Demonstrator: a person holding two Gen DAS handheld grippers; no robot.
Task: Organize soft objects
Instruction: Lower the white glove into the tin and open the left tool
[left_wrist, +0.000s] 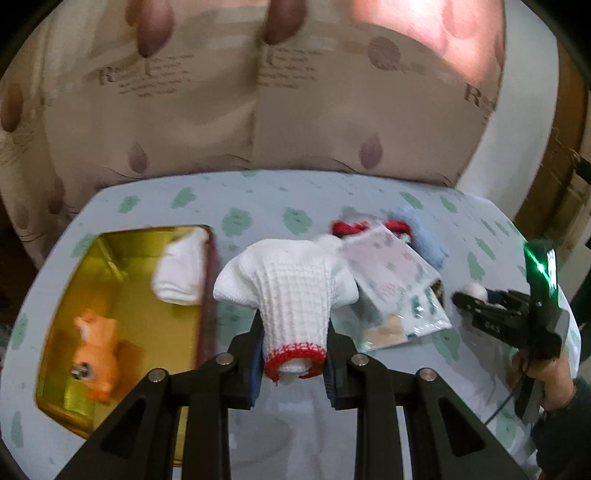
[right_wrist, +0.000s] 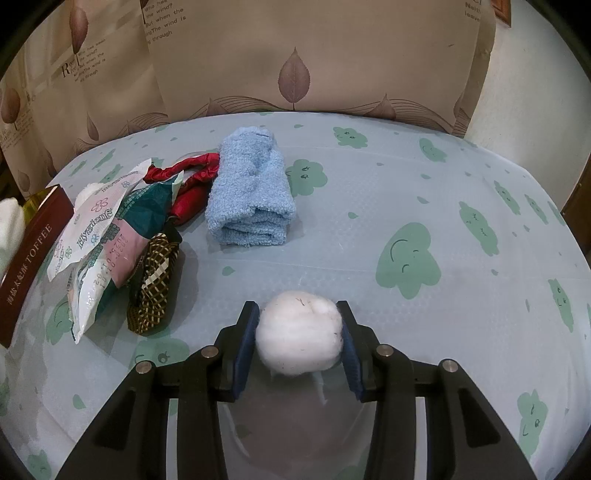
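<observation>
Left tool (left_wrist: 294, 354) beside tin (left_wrist: 207, 295), perhaps overhead.

A beige curtain printed with brown leaves and lettering (right_wrist: 295, 66) fills the upper frame, behind a pale blue tablecloth patterned with green smiling clouds (right_wrist: 406, 258); a white wall (right_wrist: 517, 110) stands at upper right.

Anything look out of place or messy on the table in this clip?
Nothing is damaged or spilled. The oddest spot is the loose heap beside the toffee tin: a tissue packet lying over a red scrunchie and a checked scrunchie, unlike the neatly folded blue towel.
</observation>
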